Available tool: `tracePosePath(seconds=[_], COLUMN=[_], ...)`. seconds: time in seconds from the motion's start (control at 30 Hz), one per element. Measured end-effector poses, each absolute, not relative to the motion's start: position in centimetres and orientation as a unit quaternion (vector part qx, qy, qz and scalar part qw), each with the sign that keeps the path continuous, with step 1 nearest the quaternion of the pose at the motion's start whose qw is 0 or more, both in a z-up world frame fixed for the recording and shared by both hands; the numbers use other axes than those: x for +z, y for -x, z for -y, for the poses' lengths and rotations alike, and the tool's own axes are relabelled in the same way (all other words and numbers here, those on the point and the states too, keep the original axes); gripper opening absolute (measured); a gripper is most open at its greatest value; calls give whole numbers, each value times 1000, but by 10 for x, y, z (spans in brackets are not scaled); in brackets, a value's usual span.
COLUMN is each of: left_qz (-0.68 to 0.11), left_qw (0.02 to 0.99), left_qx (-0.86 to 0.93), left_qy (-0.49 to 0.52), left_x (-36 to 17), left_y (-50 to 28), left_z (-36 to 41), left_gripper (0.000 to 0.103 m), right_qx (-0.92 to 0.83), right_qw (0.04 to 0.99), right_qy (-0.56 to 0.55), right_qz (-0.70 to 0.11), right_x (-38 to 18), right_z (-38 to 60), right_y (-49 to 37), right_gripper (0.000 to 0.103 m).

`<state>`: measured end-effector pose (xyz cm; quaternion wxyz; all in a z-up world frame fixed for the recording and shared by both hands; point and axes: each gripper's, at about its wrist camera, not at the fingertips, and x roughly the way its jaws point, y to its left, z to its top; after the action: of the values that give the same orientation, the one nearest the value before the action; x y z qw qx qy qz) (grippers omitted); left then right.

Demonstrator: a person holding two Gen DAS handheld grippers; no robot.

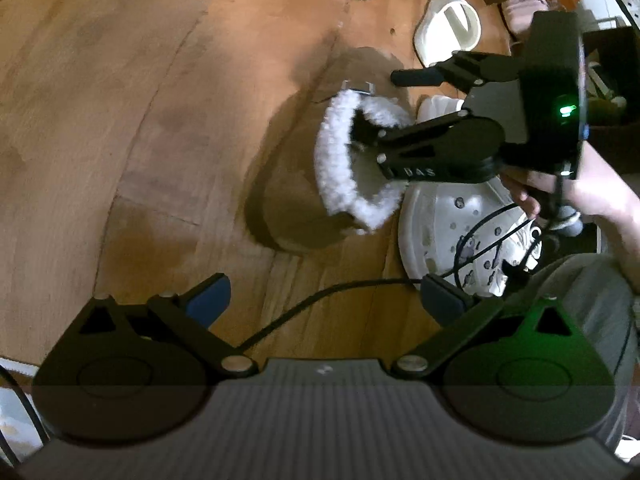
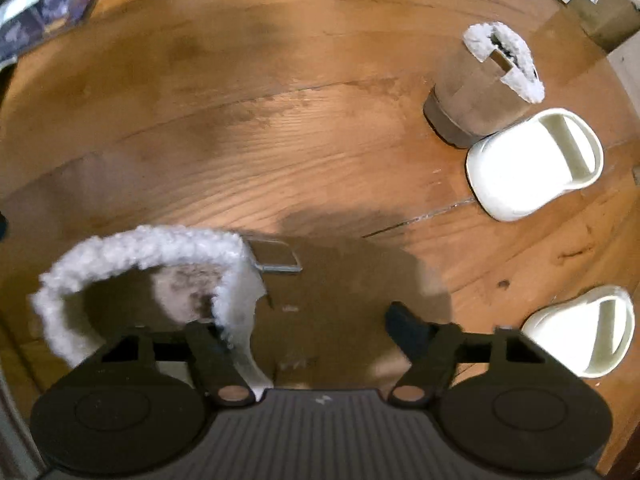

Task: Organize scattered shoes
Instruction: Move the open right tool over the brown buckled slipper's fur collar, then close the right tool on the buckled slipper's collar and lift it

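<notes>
A brown suede boot (image 1: 304, 208) with a white fleece collar (image 1: 336, 168) stands on the wooden floor. My right gripper (image 1: 384, 108) is open around its collar: one finger is inside the opening, the other outside. In the right wrist view the same boot (image 2: 328, 300) fills the space between my fingers, its collar (image 2: 140, 248) at the left. My right gripper (image 2: 308, 328) straddles the collar's right side. My left gripper (image 1: 324, 300) is open and empty, hovering just in front of the boot. The matching boot (image 2: 480, 92) stands at the far right.
Two white slides (image 2: 532, 164) (image 2: 588, 332) lie at the right, also visible in the left wrist view (image 1: 448, 28). A white perforated clog (image 1: 452, 232) and a sneaker (image 1: 516, 248) lie beside the boot. Books (image 2: 52, 20) lie at the far left. A cable (image 1: 320, 300) crosses the floor.
</notes>
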<state>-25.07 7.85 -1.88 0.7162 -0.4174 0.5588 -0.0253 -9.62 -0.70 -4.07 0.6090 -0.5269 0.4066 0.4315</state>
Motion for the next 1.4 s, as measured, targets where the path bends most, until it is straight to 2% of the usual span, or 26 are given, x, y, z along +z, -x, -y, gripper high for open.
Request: tracePosePath(seconds=[0.03, 0.13, 0.27, 0.43, 0.5, 0.6, 0.63, 0.7, 0.77, 0.93, 1.23, 1.3, 1.33, 1.4], left_qz=[-556, -539, -524, -519, -521, -526, -526, -527, -526, -526, -528, -529, -529, -530], left_qw=[717, 726, 739, 748, 749, 750, 752, 757, 762, 755, 763, 767, 767, 772], left_qx=[-22, -14, -5, -5, -7, -14, -20, -33, -58, -126, -118, -107, -104, -91], left_qy=[420, 426, 423, 414, 409, 400, 395, 385, 374, 372, 355, 348, 347, 340], left_x=[-18, -13, -5, 1, 0, -1, 1, 6, 12, 17, 25, 25, 25, 26], left_y=[252, 256, 258, 255, 252, 245, 243, 239, 239, 241, 238, 235, 234, 233], left_z=[-81, -90, -97, -99, -98, -96, -96, -95, -95, -89, -79, -79, -79, -79], left_gripper=[103, 103, 103, 103, 103, 103, 103, 103, 103, 103, 103, 103, 103, 103], right_qx=[430, 434, 440, 431, 413, 424, 426, 434, 463, 539, 547, 535, 527, 495], right_qw=[617, 643, 670, 681, 682, 661, 658, 657, 653, 636, 579, 574, 574, 595], right_qy=[521, 477, 411, 382, 390, 405, 396, 348, 325, 383, 465, 511, 525, 521], right_qz=[-404, -412, -433, -452, -461, -468, -478, -510, -504, -397, -386, -352, -343, -359], right_x=[-39, -28, -15, -8, -12, -14, -11, 4, 17, 24, -19, -33, -38, -36], right_z=[4, -3, -7, -16, -23, -32, -31, -19, -7, 17, -2, -5, -7, -14], right_y=[95, 87, 70, 71, 75, 81, 79, 68, 62, 71, 86, 97, 100, 94], right_gripper=[32, 21, 19, 19, 21, 47, 59, 63, 74, 74, 72, 64, 46, 27])
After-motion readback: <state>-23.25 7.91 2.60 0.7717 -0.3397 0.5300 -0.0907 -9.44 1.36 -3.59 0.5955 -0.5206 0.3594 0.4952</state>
